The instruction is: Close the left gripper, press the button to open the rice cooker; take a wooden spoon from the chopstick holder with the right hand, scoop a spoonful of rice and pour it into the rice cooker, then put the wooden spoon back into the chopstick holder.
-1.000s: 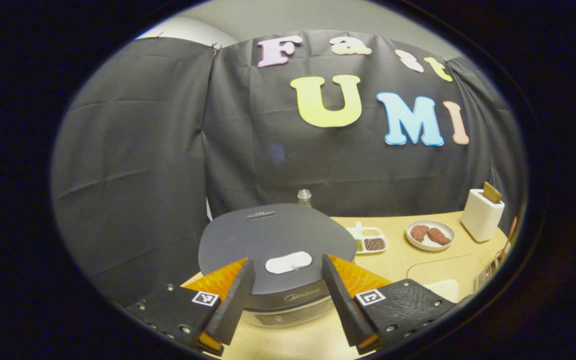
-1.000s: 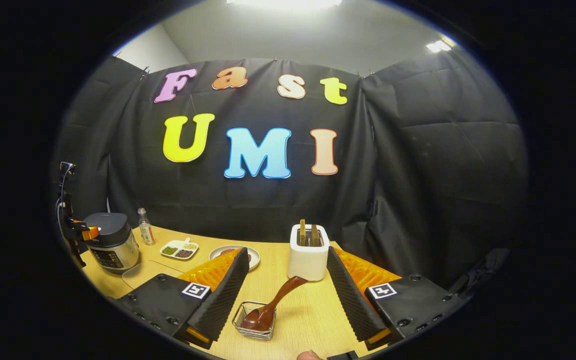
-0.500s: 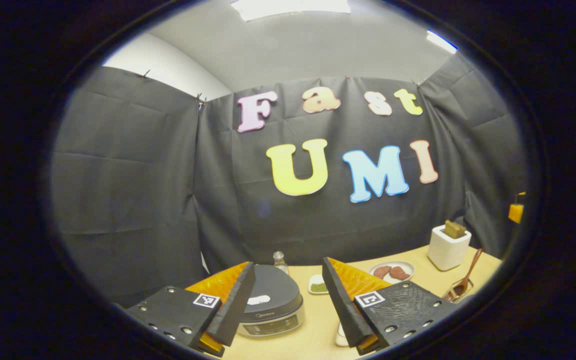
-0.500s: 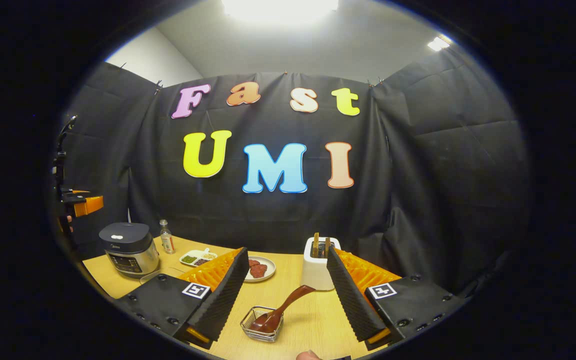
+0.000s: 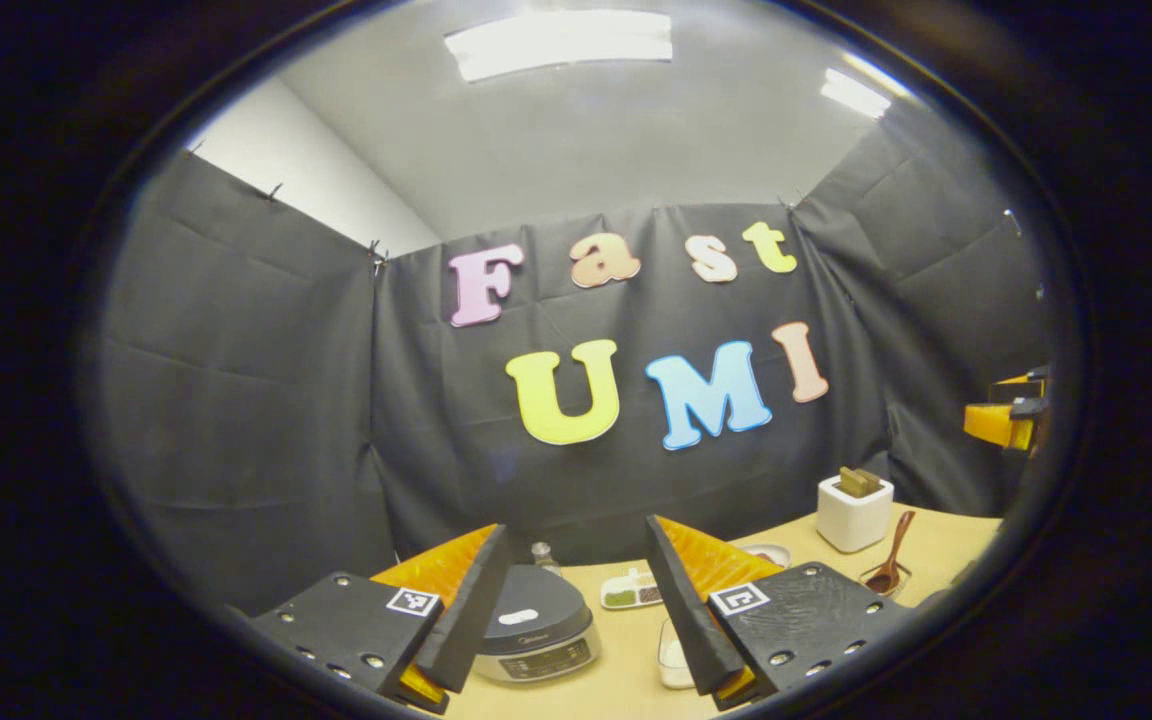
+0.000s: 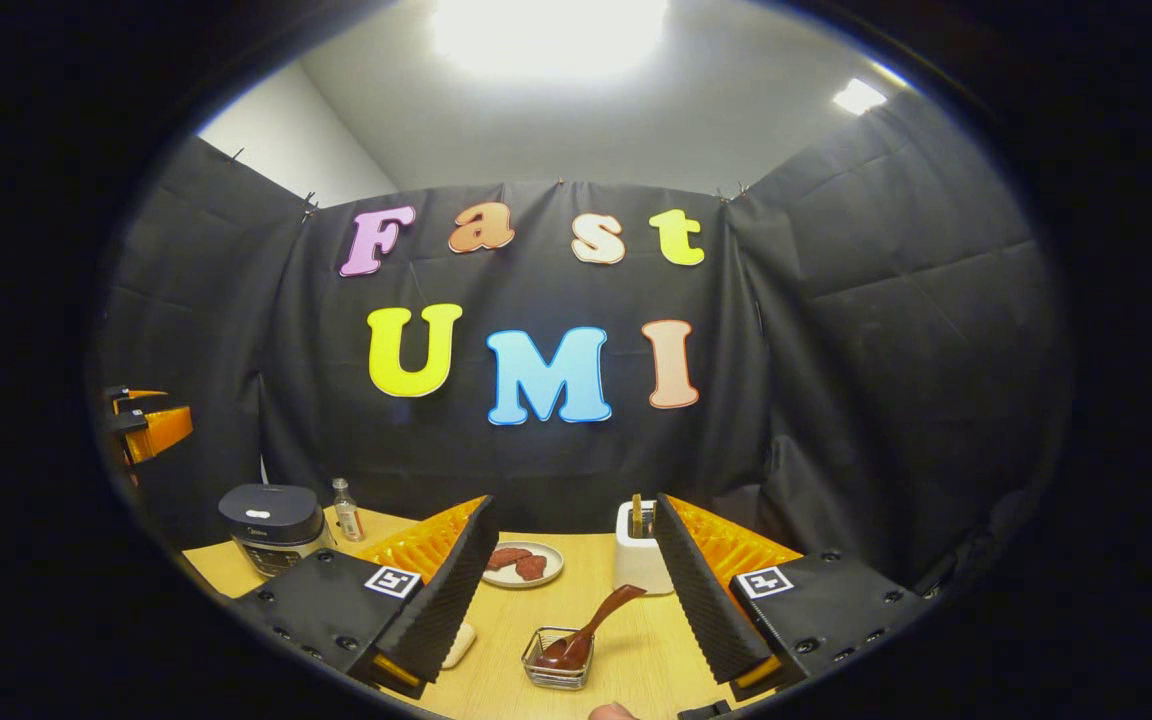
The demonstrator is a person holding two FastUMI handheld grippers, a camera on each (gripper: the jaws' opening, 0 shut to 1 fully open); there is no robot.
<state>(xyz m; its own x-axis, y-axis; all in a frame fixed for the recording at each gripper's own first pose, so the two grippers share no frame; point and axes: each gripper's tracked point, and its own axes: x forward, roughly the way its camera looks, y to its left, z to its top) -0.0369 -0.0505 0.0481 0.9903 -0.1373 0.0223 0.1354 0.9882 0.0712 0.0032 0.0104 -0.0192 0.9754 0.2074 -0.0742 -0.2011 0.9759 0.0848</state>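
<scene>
The dark grey rice cooker stands low on the wooden table with its lid down. My left gripper hangs well above and behind it, open and holding nothing. The white chopstick holder has wooden handles sticking out of its top. A brown wooden spoon leans in a small wire basket in front of the holder. My right gripper is open above that basket, apart from the spoon. Each gripper also appears far off in the other's view: the right gripper and the left gripper.
A small bottle stands behind the cooker. A divided dish of grains and a plate of reddish food lie mid-table. A white container sits near the front. A fingertip shows at the bottom edge.
Both grippers have risen and drawn back from the table. The left one has left the cooker lid far below. The cooker stays closed, and the spoon stays in its basket.
</scene>
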